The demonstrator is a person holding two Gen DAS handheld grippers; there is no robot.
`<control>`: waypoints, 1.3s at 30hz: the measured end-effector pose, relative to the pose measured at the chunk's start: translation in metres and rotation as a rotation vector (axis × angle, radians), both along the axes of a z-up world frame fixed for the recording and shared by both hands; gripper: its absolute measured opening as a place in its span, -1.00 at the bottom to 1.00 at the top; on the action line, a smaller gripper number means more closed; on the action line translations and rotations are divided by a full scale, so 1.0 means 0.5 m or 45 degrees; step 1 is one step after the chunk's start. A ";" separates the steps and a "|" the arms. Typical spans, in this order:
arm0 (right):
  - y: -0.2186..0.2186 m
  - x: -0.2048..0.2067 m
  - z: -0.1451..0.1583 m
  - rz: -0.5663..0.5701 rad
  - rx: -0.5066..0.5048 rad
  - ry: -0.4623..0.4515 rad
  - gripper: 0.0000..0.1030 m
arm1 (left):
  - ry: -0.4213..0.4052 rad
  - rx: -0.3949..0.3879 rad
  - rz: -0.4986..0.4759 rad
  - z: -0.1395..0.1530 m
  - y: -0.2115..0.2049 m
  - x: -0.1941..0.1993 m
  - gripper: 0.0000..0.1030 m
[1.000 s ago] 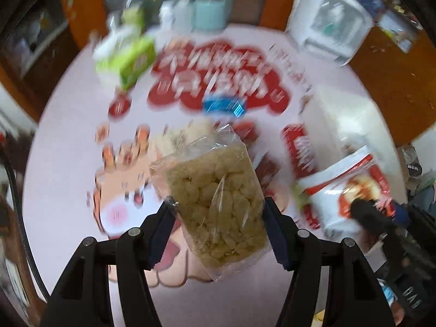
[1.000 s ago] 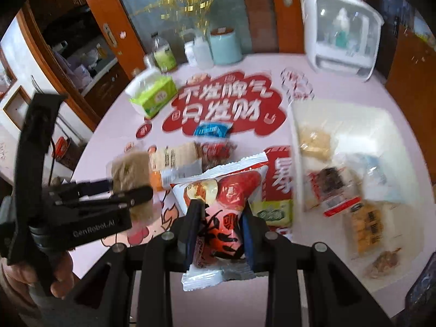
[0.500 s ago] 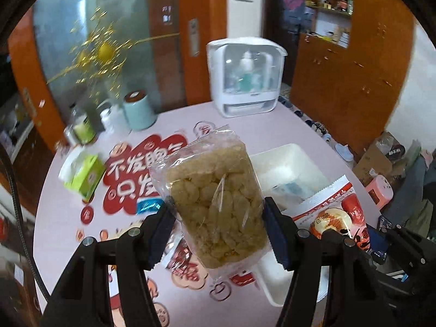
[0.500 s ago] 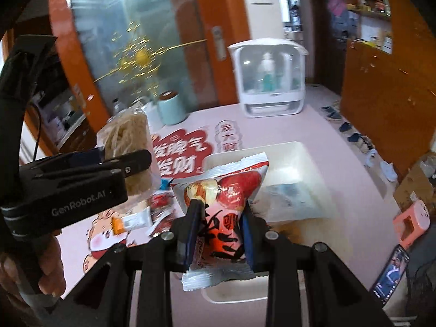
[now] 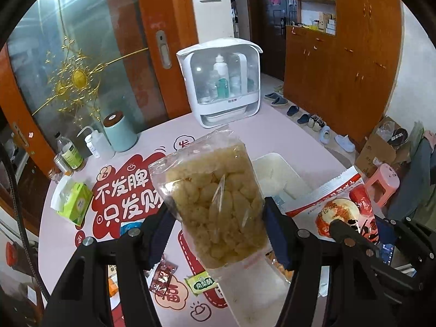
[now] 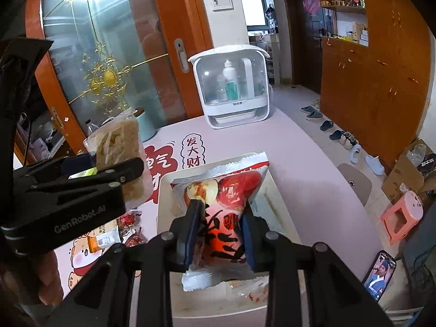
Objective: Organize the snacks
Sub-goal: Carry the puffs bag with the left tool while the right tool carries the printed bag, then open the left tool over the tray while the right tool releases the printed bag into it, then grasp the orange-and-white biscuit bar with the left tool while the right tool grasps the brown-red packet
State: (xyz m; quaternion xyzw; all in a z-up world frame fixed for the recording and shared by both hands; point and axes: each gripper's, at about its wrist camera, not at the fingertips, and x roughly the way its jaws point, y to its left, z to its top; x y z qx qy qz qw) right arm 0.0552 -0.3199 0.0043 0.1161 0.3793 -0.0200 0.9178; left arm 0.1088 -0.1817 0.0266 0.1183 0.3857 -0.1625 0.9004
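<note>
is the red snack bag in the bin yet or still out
Out. The red bag is clamped in the right gripper, held in the air over the white bin.

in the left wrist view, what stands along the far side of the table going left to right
Green-labelled bottle → white squeeze bottle → pale blue canister → white cabinet with bottles inside. The clear bag of puffed snacks held in the left gripper is nearer, in front of them.

Two grippers: left gripper [image 5: 218,226], right gripper [image 6: 220,231]. Two held snack bags: clear bag [image 5: 215,204], red packet [image 6: 223,218]. One white tray [image 6: 278,204]. One tissue box [image 5: 75,203].
</note>
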 end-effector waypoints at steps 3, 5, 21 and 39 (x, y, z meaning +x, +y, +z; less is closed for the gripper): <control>-0.009 0.009 -0.009 0.009 -0.012 0.016 -0.42 | 0.010 0.018 0.002 -0.011 -0.017 0.010 0.21; -0.014 0.015 -0.014 0.015 -0.019 0.028 -0.42 | 0.009 0.036 0.007 -0.019 -0.027 0.018 0.21; -0.011 0.050 -0.082 0.010 -0.024 0.183 0.07 | 0.005 0.146 0.018 -0.057 -0.023 0.032 0.70; 0.065 0.040 -0.086 0.000 -0.003 0.224 0.08 | 0.035 0.156 0.122 -0.056 0.126 0.015 0.71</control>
